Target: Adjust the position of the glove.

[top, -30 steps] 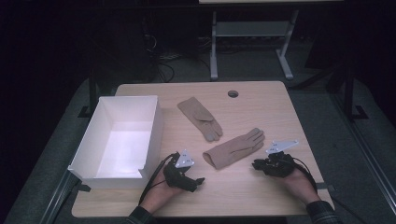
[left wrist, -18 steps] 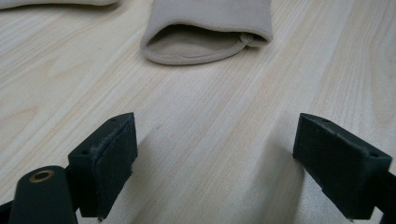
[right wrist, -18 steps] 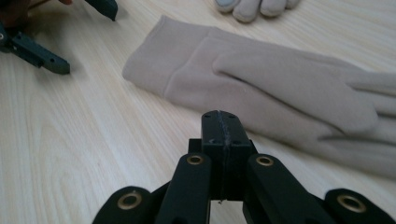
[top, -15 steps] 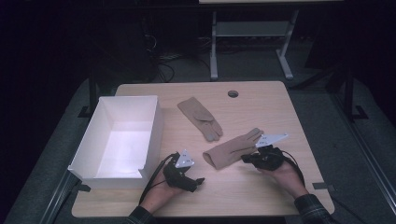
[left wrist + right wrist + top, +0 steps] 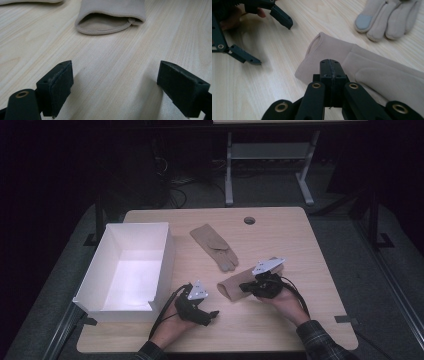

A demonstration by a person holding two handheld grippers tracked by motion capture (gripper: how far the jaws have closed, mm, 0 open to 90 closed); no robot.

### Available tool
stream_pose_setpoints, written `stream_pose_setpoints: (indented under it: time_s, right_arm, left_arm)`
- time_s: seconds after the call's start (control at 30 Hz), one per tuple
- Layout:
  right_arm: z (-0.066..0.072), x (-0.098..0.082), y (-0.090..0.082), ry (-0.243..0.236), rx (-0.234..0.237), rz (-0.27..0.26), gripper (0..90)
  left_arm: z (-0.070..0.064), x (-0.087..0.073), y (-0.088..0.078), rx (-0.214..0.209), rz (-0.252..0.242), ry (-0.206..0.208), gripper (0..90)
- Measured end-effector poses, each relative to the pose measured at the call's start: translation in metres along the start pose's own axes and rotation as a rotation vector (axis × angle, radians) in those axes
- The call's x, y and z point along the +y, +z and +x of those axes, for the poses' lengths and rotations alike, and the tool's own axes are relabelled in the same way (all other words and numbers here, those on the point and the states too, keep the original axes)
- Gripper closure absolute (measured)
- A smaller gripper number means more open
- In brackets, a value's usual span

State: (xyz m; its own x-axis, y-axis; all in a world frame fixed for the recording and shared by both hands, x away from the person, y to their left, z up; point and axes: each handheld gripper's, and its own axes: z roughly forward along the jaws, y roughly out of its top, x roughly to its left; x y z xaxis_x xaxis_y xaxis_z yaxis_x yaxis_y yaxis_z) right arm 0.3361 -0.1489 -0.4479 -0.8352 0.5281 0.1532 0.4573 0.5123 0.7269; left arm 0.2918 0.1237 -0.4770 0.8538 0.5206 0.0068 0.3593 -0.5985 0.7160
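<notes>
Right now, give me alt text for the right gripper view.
The right gripper, jaws shut, sits over a beige glove lying on the wooden table. The left gripper, open, shows top left; a second glove's fingers lie top right.

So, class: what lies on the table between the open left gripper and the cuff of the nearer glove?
Nothing: bare table runs from the left gripper to the glove cuff, as the left gripper view shows.

Two hands at work, one gripper wide, one pinched shut.

The left gripper (image 5: 207, 312) rests low with its jaws spread wide apart (nothing between them); the right gripper (image 5: 246, 287) has just closed, pads pressed flat together, pointing toward the left one.
</notes>
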Motion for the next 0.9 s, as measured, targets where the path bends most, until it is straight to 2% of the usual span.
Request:
stream_pose_setpoints:
  time_s: [0.33,0.43,0.47,0.5,0.63,0.9]
  right_arm:
    - [0.004,0.006,0.021,-0.005,0.007,0.030,89.9]
    - [0.004,0.004,0.030,-0.011,-0.002,0.071,90.0]
    - [0.003,0.002,0.033,-0.027,-0.007,0.076,90.0]
    - [0.002,0.002,0.032,-0.011,0.003,0.074,90.0]
    - [0.002,0.001,0.032,-0.001,0.008,0.072,90.0]
    - [0.002,-0.003,0.025,-0.016,0.014,0.094,90.0]
  left_arm:
    - [0.000,0.000,0.000,-0.002,0.000,-0.004,13.0]
    - [-0.001,0.000,0.000,-0.002,0.000,-0.005,13.1]
    - [-0.001,0.000,0.000,-0.002,0.000,-0.006,13.1]
    - [-0.001,0.000,0.000,-0.002,0.000,-0.006,13.1]
    - [-0.001,0.000,0.000,-0.002,0.000,-0.007,13.1]
    - [-0.001,0.000,0.000,-0.002,-0.001,-0.007,13.1]
